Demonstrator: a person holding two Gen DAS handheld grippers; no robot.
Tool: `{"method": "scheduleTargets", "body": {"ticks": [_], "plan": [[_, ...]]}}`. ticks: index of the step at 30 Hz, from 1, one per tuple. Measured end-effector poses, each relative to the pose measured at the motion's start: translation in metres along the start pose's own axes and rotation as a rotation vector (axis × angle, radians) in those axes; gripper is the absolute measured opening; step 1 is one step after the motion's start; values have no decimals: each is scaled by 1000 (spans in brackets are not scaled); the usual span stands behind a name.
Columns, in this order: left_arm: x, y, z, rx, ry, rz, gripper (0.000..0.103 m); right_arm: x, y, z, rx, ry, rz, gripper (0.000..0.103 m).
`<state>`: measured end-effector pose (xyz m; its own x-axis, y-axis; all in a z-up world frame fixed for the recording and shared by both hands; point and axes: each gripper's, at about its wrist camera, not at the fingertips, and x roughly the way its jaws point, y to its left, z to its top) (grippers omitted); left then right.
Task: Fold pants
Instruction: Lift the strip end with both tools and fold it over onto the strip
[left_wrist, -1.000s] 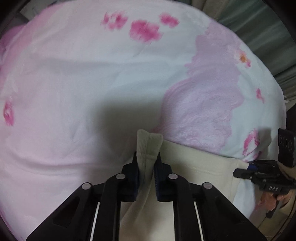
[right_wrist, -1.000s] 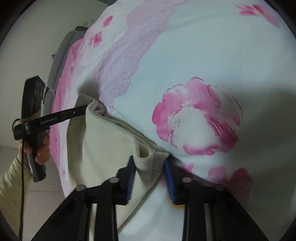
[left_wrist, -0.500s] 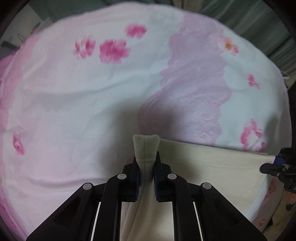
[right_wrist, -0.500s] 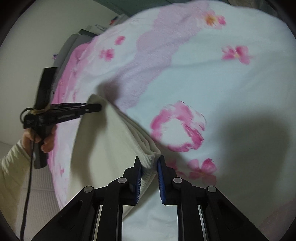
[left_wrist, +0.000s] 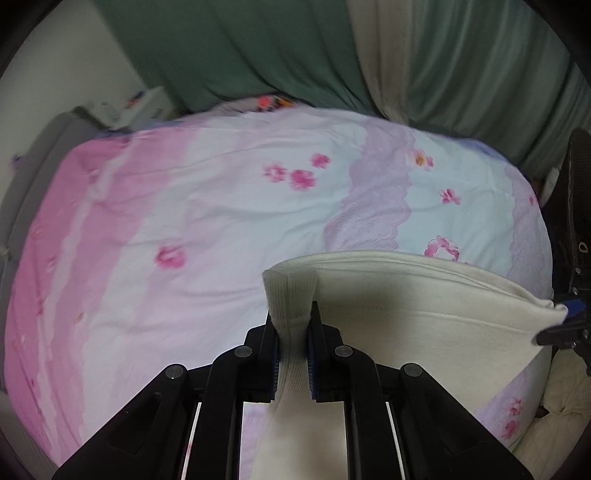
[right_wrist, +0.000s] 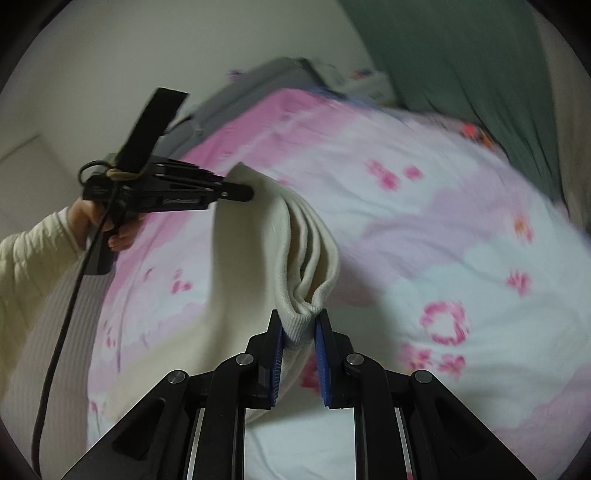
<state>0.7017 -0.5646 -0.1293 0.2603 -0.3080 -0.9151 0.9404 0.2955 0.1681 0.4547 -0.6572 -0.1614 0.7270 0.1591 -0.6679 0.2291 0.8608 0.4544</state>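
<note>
Dim indoor light, motion blur, soft shadows, dark fisheye-warped edges.

Your left gripper pinches a ribbed corner of the cream pants at lower centre — the cloth stretches toward the right edge, where the right gripper clamps it, above the pink floral bedspread.
</note>
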Motion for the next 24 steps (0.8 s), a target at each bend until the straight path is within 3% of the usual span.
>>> {"method": "scheduleTargets", "body": {"ticks": [5, 11, 19, 24], "plan": [[-51, 25, -76, -56, -91, 51, 14, -15, 86, -18, -177, -39, -9, 17], [-78, 53, -181, -126, -172, 18, 14, -5, 189, -71, -298, -47, -92, 17], [-51, 90, -334, -292, -148, -42, 14, 47, 306, -159, -420, 9, -165, 17], [-11, 102, -404, -388, -89, -58, 14, 106, 349, -217, -515, 117, -158, 17]]}}
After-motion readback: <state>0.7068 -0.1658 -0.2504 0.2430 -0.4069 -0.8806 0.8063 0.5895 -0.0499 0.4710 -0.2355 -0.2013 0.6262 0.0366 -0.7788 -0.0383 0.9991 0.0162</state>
